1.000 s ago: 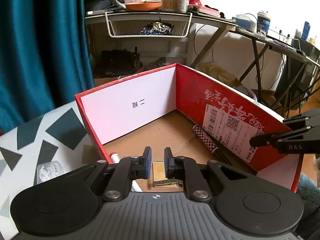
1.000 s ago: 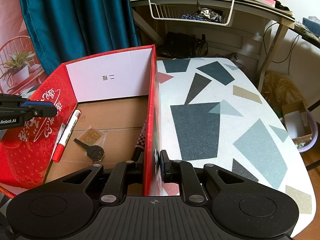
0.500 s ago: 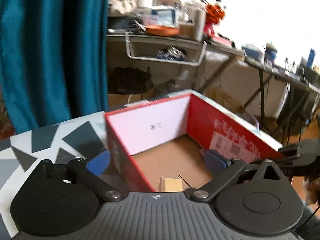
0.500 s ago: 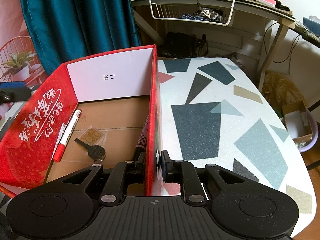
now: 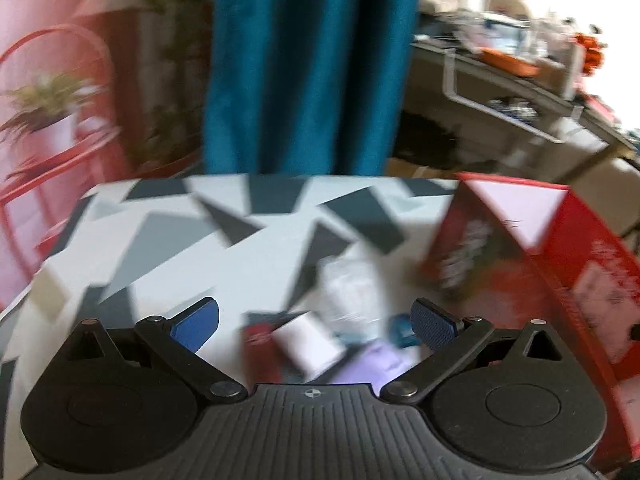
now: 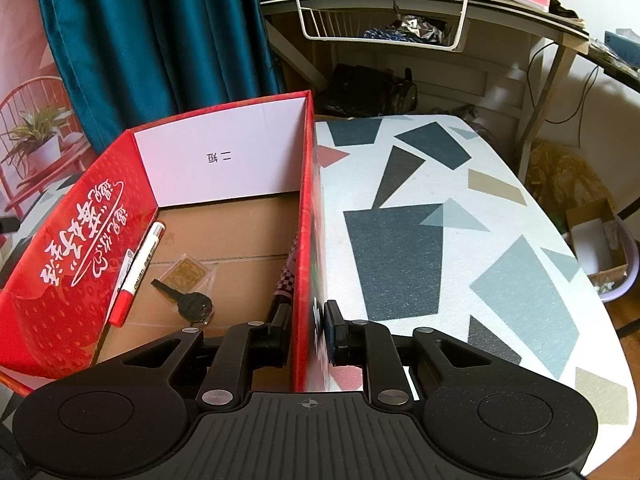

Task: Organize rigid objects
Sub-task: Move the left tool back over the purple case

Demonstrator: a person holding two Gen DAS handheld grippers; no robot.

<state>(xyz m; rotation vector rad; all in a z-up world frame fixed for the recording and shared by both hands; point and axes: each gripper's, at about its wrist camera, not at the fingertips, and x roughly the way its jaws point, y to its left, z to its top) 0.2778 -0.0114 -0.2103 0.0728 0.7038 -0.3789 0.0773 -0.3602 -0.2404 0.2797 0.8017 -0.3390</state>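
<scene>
Right claw (image 6: pixel 308 334) clamped on box (image 6: pixel 306 216) wall, steadying. Left claw (image 5: pixel 314 322) gaped empty above blurred pile (image 5: pixel 340 336) on tabletop (image 5: pixel 160 248) beside box. Marker (image 6: pixel 138 272), key (image 6: pixel 188 300) lay boxed. Likely mid-fetch; next: pick one piece.

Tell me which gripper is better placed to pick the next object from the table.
Left, probably. The left gripper is open above the blurred items beside the red box. The right gripper is clamped on the box's side wall, steadying it.
</scene>
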